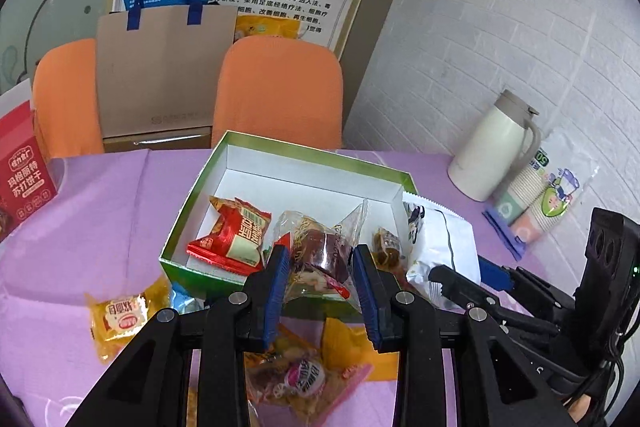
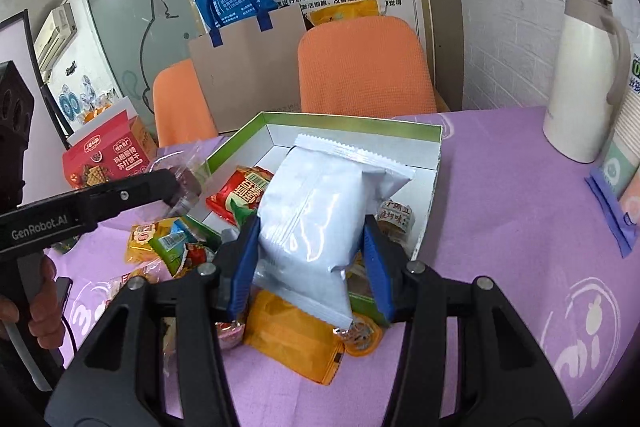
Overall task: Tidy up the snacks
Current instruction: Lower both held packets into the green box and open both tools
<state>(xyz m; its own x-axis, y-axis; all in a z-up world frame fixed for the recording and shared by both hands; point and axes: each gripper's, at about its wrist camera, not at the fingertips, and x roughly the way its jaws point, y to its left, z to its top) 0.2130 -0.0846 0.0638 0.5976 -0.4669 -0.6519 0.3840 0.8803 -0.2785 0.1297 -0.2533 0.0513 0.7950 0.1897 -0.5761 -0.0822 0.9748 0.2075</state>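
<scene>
Snacks are being sorted into the green box (image 1: 188, 211). A clear packet with a dark red sweet (image 1: 320, 255) is clamped by the left gripper (image 1: 322, 279) above the box's near wall. A white bag (image 2: 320, 219) is gripped across its width by the right gripper (image 2: 310, 267), its long axis pointing forward over the box, which lies just ahead of both.
</scene>
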